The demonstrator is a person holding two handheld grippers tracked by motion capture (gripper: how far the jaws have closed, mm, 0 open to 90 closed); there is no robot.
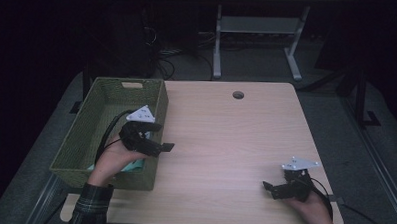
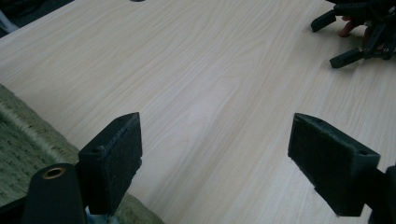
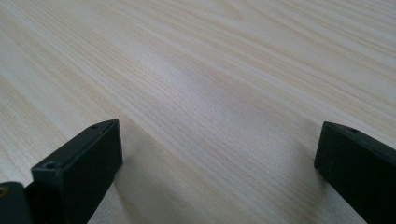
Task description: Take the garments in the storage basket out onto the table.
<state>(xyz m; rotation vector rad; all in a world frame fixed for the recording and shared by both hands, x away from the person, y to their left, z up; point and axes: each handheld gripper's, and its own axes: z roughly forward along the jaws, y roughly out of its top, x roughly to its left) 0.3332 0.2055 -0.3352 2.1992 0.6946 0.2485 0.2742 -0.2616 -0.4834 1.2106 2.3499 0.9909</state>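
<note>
One woven green basket (image 1: 93,119) and two grippers on a pale wooden table (image 1: 235,143): left gripper (image 1: 161,147) and right gripper (image 1: 270,188), both jaws wide, empty; dim room.

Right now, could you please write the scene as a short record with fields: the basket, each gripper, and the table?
basket: green woven basket at the table's left edge; something light blue-green lies inside, too hidden to identify
left gripper: over the basket's right rim, jaws open, nothing between them
right gripper: low over the table near the front right corner, jaws open, empty
table: light wood, round hole near the far edge
</note>
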